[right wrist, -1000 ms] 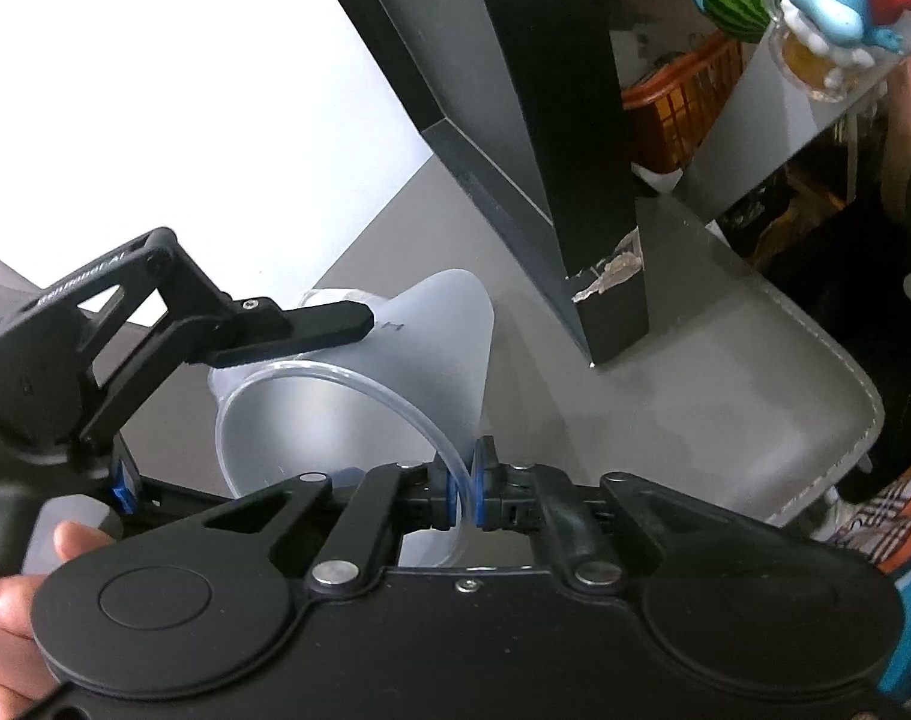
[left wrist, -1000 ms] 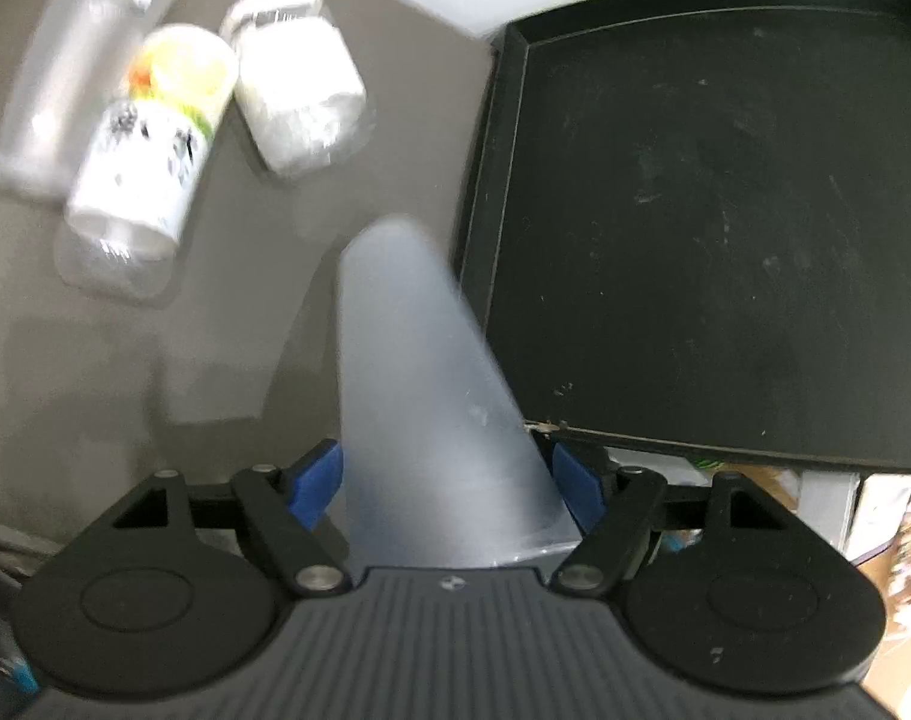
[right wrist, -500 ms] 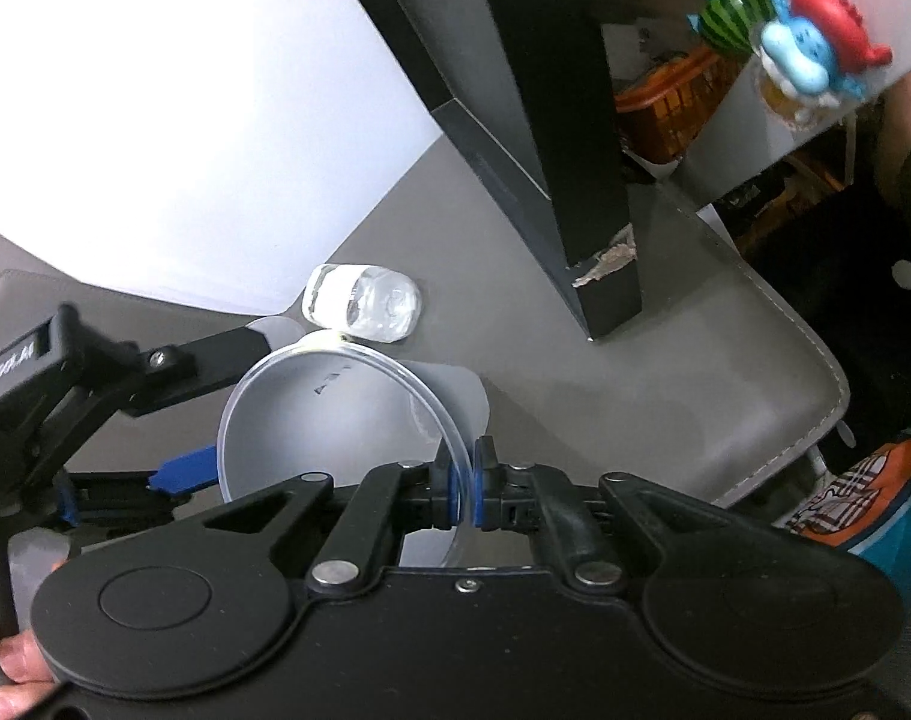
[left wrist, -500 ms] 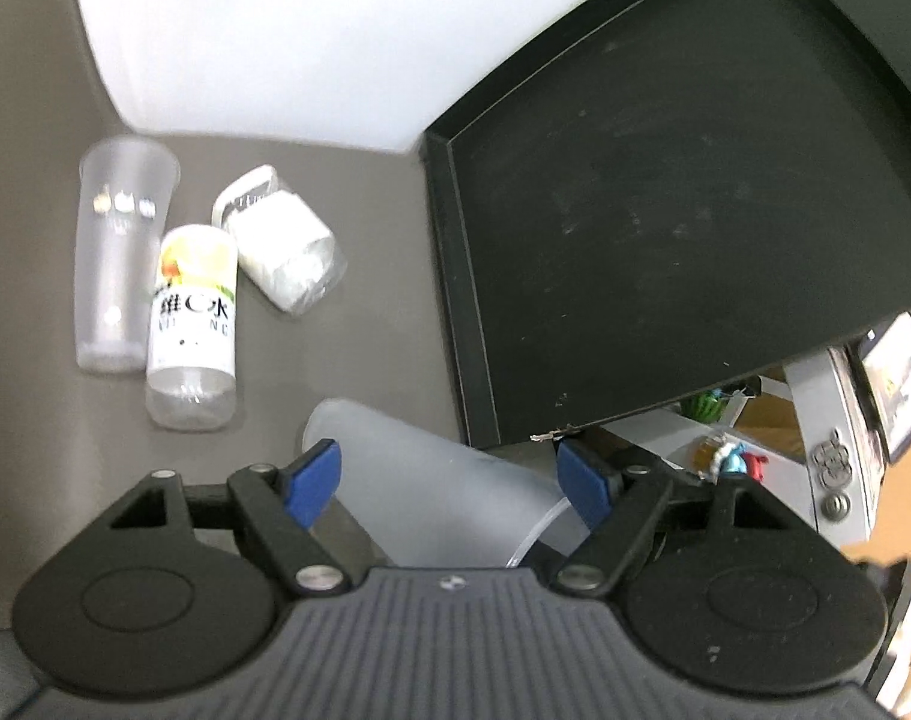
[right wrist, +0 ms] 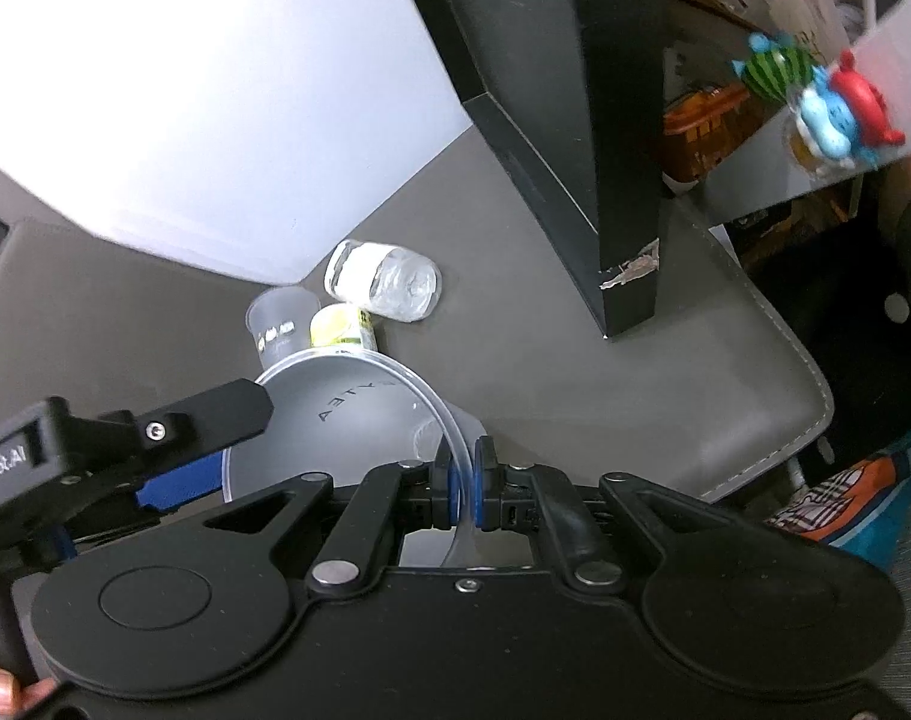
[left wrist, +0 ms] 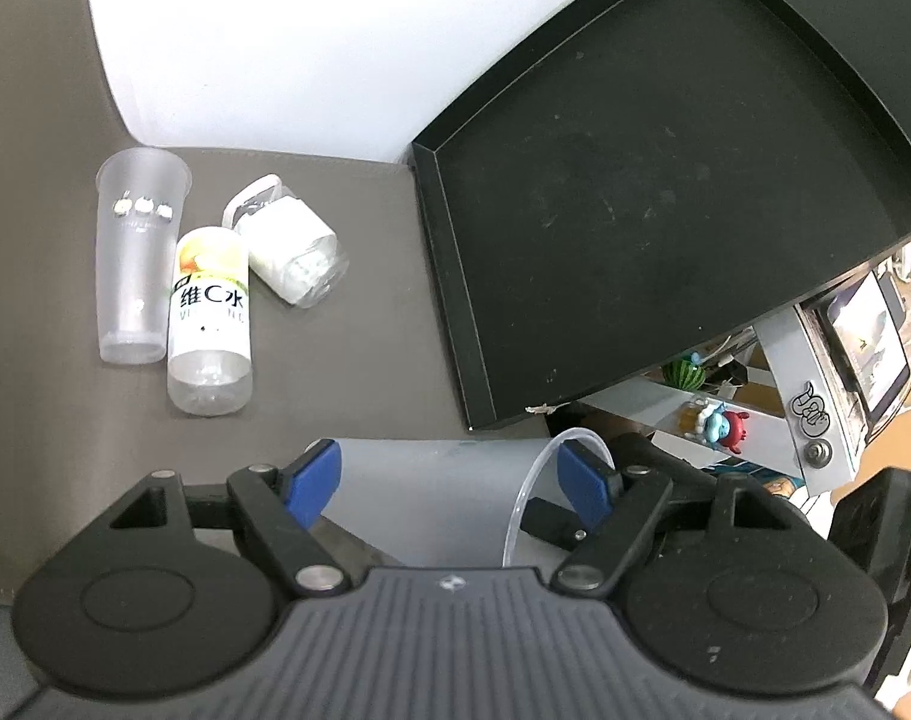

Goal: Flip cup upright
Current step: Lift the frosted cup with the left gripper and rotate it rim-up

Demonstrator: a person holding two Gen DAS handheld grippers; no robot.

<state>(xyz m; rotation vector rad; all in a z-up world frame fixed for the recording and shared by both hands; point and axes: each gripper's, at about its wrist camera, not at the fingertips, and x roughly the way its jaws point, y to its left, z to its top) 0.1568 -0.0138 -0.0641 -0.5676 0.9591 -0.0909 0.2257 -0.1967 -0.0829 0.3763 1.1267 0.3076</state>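
Note:
A frosted translucent cup (left wrist: 431, 498) lies on its side above the grey mat, mouth toward the right. My left gripper (left wrist: 449, 480) stands open, with its blue pads on either side of the cup's body and not pressing it. My right gripper (right wrist: 466, 489) is shut on the cup's rim (right wrist: 455, 468). In the right wrist view I look into the cup's open mouth (right wrist: 335, 414), and the left gripper's finger (right wrist: 173, 426) shows at the left.
A black tray (left wrist: 665, 210) lies to the right on the grey mat (left wrist: 365, 372). A clear tall cup (left wrist: 134, 258), a labelled bottle (left wrist: 209, 324) and a small clear jar (left wrist: 290, 255) lie at the left. The table edge and clutter are at the right.
The cup has swung from base-up to lying sideways with its mouth toward the right gripper. The left gripper has let go of it and pulled back; the right stays shut on the rim.

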